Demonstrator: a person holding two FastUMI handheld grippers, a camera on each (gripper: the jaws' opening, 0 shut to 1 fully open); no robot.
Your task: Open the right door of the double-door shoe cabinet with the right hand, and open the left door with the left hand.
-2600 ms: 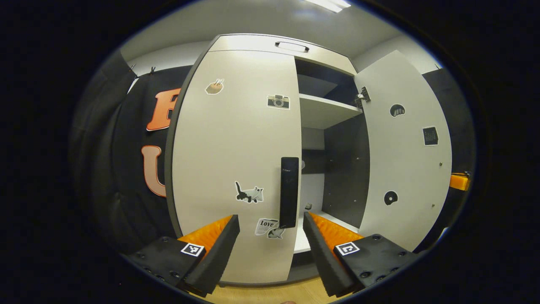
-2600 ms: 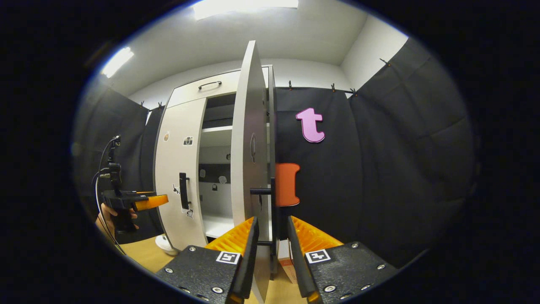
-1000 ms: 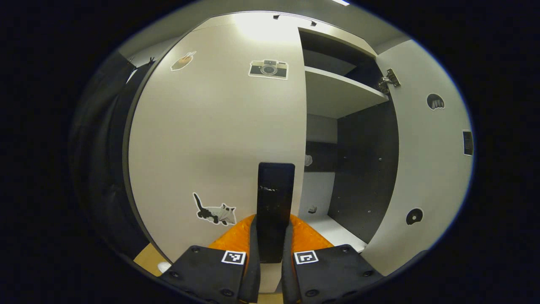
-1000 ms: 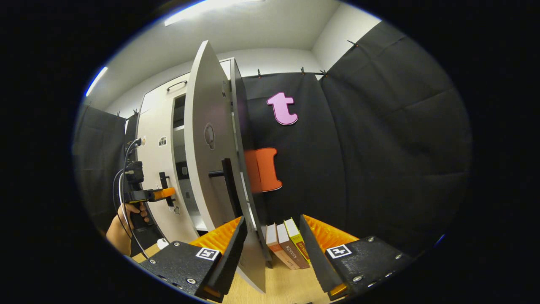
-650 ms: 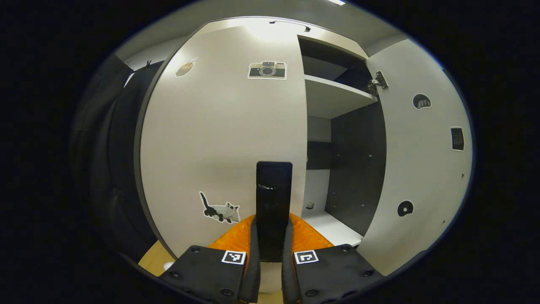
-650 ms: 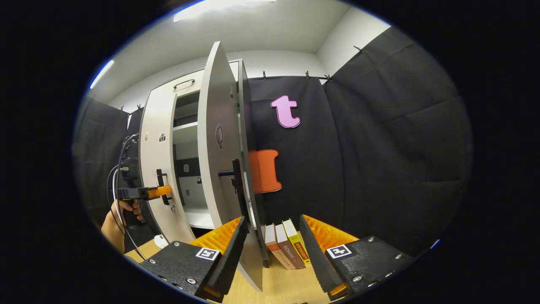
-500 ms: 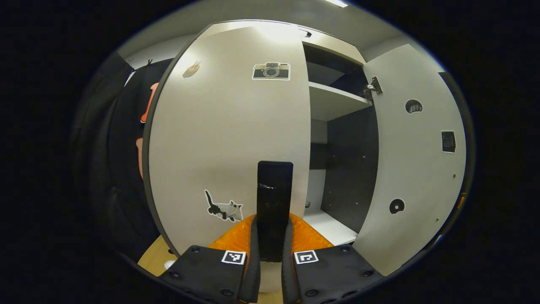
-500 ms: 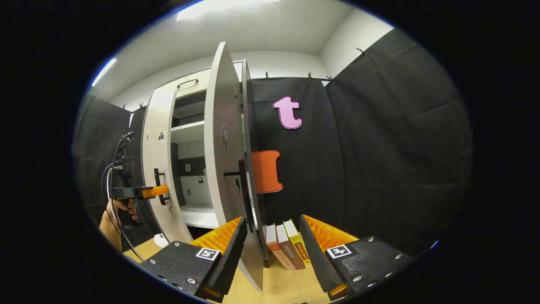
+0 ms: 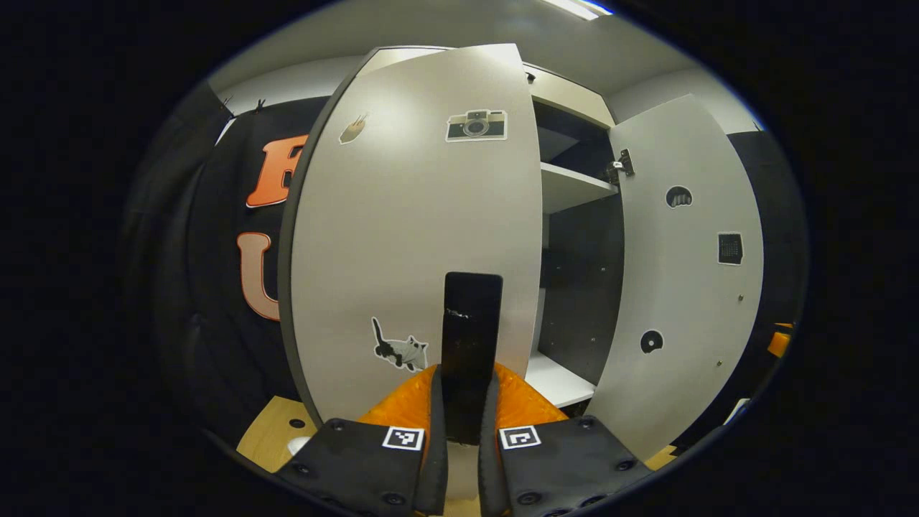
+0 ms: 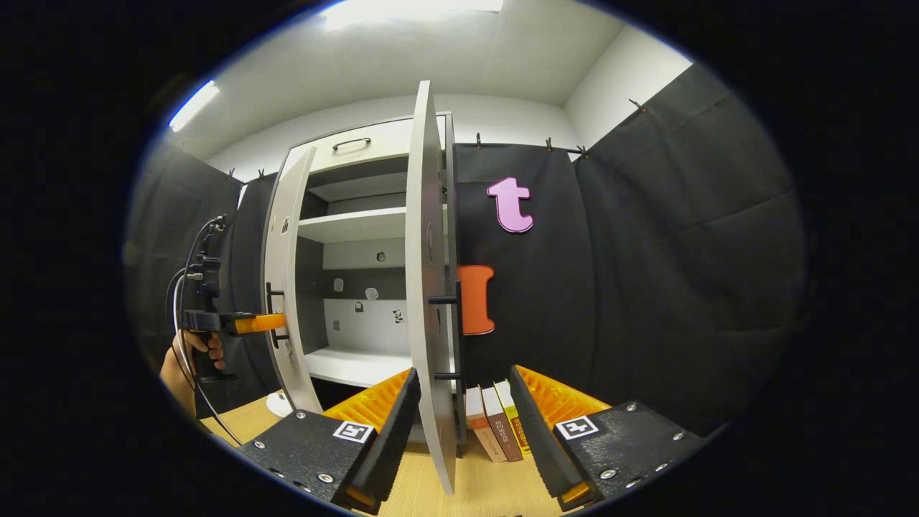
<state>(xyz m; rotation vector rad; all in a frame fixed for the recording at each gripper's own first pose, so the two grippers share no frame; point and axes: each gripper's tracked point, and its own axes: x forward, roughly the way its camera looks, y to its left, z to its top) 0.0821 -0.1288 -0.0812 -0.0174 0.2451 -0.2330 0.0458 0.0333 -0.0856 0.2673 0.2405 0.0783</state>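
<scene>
In the left gripper view my left gripper (image 9: 463, 424) is shut on the black bar handle (image 9: 470, 337) of the cabinet's left door (image 9: 409, 237), which stands partly swung out. The right door (image 9: 682, 287) hangs wide open beyond it, and a shelf (image 9: 574, 190) shows between them. In the right gripper view my right gripper (image 10: 459, 424) is open, its fingers either side of the right door's edge (image 10: 427, 287) without touching. That door's handle (image 10: 452, 334) sits just past the edge. Far left, a hand holds the left gripper (image 10: 262, 323) at the left door (image 10: 283, 301).
Three books (image 10: 495, 424) stand on the wooden floor (image 10: 488, 488) beside the cabinet's right side, against the black cloth wall (image 10: 646, 287). A small white round thing (image 10: 276, 406) lies on the floor under the left door. The top drawer has a handle (image 10: 355, 143).
The left door has swung outward with my left gripper shut on its handle, showing more of the inside. My right gripper let go of the right door's handle earlier and stays open.
</scene>
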